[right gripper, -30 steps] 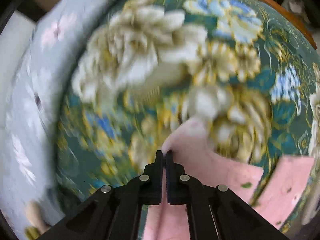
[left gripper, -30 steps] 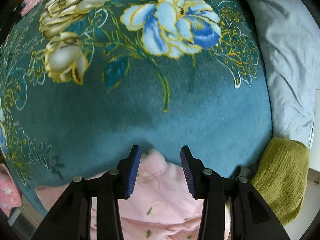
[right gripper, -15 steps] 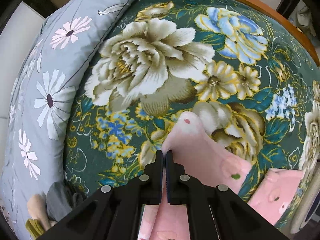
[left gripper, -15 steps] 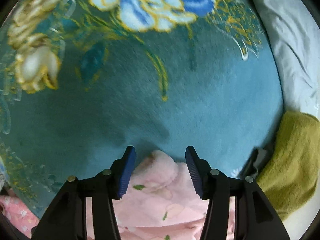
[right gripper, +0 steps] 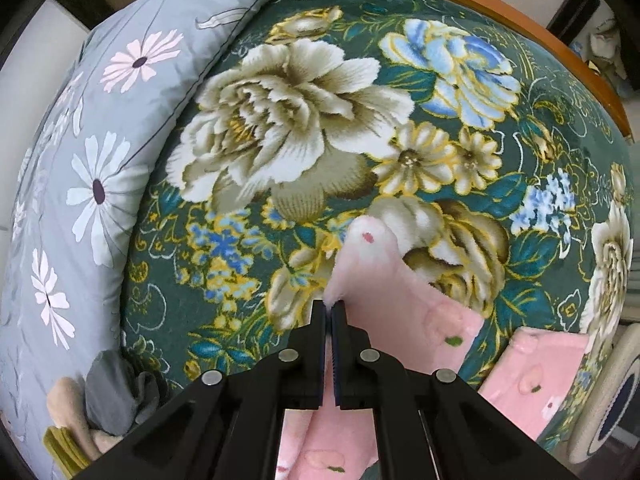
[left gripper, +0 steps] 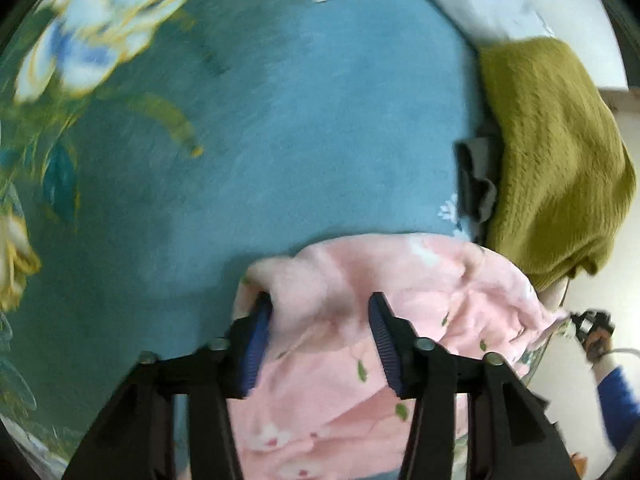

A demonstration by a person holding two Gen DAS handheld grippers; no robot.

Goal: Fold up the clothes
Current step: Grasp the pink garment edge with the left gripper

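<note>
Shifted since a second ago: left claw (left gripper: 320, 320), now down over the bunched edge of the soft pink fleece garment with small leaf and flower prints (left gripper: 360, 312), where earlier only teal pile lay ahead of its tips. Jaws closing, blue ribbed pads (left gripper: 256, 336) on either side of a raised fold of the pink cloth, a clear gap showing at the right-hand pad. Left view blurred.

Right claw (right gripper: 330, 312) pressed together, pinching a thin edge of the same pink garment (right gripper: 384, 296), a pointed corner standing up just past its tips. Rest of the garment trailing down and to the right across the bed, one flat panel lying at the lower right of the right view.

Underneath, a teal plush blanket printed with large cream and blue peonies (right gripper: 304, 128). Along the blanket's far side, a grey-blue quilt with white and pink daisies (right gripper: 80, 168). Near the garment in the left view, an olive-green knitted piece (left gripper: 552, 152) and, just beside it, a small crumpled grey cloth (left gripper: 474, 184). Orange wooden bed rail (right gripper: 520, 12) along the blanket's upper edge.
</note>
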